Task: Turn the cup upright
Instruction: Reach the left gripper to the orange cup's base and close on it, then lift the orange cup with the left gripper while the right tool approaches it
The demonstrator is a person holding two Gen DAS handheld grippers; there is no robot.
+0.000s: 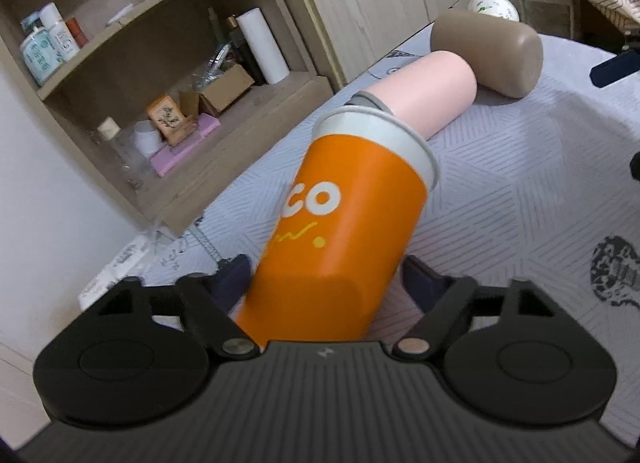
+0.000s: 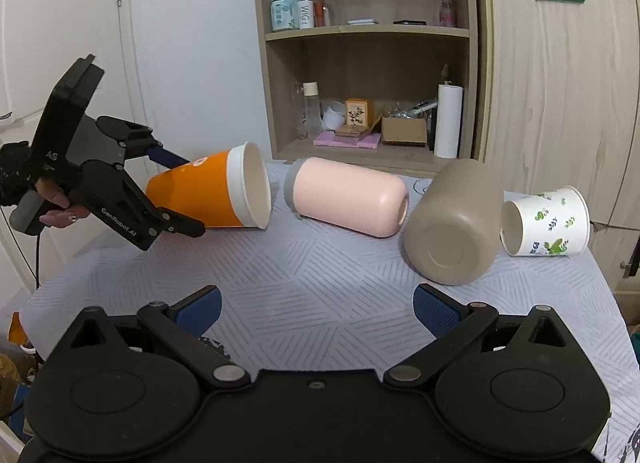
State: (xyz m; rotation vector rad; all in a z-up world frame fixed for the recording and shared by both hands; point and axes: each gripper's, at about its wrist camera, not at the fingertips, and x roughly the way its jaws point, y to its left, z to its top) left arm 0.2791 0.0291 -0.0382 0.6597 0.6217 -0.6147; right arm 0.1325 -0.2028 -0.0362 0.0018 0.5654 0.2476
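My left gripper (image 1: 324, 283) is shut on the orange paper cup (image 1: 340, 231) near its base. The cup is tilted, its white rim pointing away and up. In the right wrist view the left gripper (image 2: 188, 195) holds the orange cup (image 2: 200, 195) on its side just above the table at the left, its mouth facing right. My right gripper (image 2: 316, 311) is open and empty over the near middle of the table. A pink cup (image 2: 348, 197), a taupe cup (image 2: 452, 223) and a white floral paper cup (image 2: 548, 223) lie on their sides in a row.
The table (image 2: 320, 271) has a pale patterned cloth. A wooden shelf unit (image 2: 368, 63) with bottles, boxes and a paper roll stands behind it. A wardrobe (image 2: 560, 83) is at the back right. The pink cup (image 1: 432, 91) and taupe cup (image 1: 492, 51) lie beyond the orange cup.
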